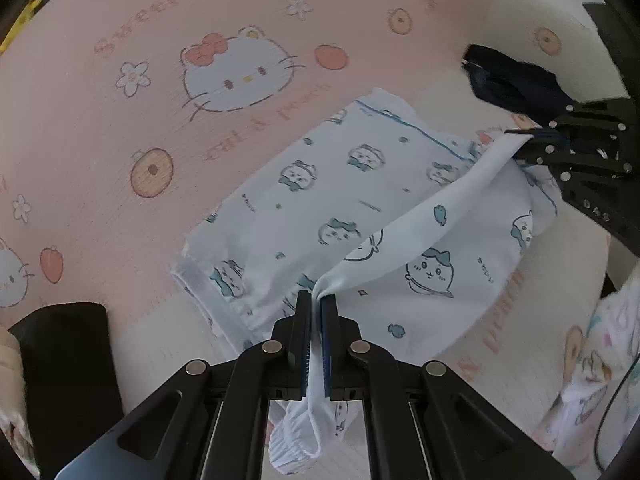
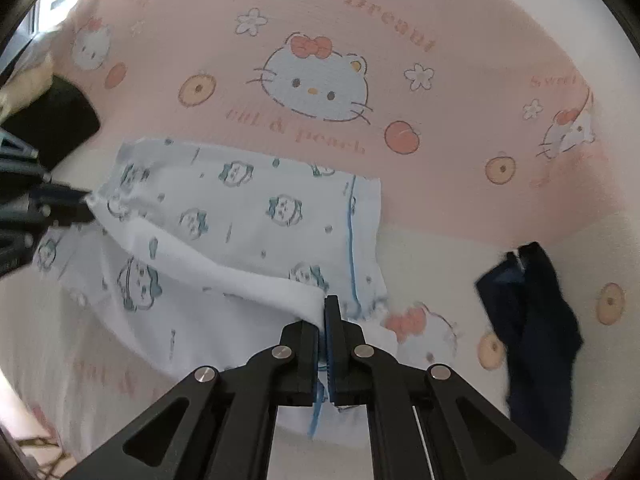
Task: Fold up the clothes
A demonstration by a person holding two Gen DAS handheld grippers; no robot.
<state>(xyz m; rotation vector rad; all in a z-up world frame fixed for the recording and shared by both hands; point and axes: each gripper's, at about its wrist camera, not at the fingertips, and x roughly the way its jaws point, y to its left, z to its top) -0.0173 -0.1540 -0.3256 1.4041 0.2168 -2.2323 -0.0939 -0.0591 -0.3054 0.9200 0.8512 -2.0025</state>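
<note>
Over the printed bed sheet (image 1: 100, 152), left hand-held gripper (image 1: 315, 300) and right hand-held gripper (image 2: 323, 308) each clench the patterned garment (image 1: 360, 184); keep the lifted edge taut, lay evenly across.

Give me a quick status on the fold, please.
Left gripper and right gripper both shut on the white printed garment. Edge lifted between them. Dark garment lies apart.
</note>
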